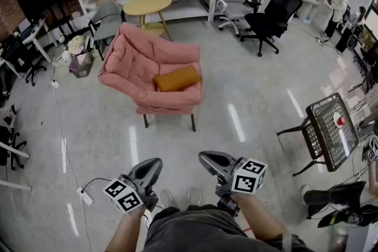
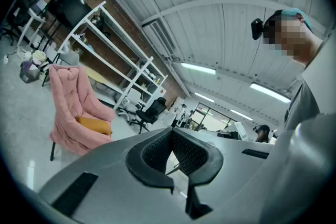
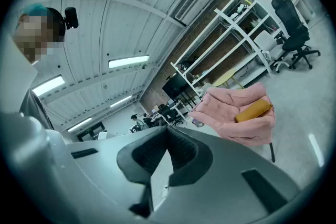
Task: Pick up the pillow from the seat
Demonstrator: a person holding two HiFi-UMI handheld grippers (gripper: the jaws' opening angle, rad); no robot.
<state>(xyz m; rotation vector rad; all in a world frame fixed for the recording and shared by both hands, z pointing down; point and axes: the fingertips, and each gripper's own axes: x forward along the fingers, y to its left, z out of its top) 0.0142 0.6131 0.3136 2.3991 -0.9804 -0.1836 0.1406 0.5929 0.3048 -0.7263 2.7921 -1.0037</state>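
We saw left gripper (image 2: 170, 134), right gripper (image 3: 167, 129) closed, empty, pillow (image 1: 177, 78) on armchair (image 1: 133, 59) seat, only head view showed their marker cubes (image 1: 123, 195).

The left gripper (image 1: 151, 164) and the right gripper (image 1: 207, 158) are smooth grey shells, each bearing a white marker cube (image 1: 124, 195) printed with black squares. Black pads (image 2: 153, 150) with a fine mesh texture line the jaws (clearest in the gripper views). The person wears a dark grey garment (image 1: 189, 227), pale shoes (image 1: 166, 198), a teal cap (image 2: 293, 12) and a small black head camera (image 2: 256, 29).
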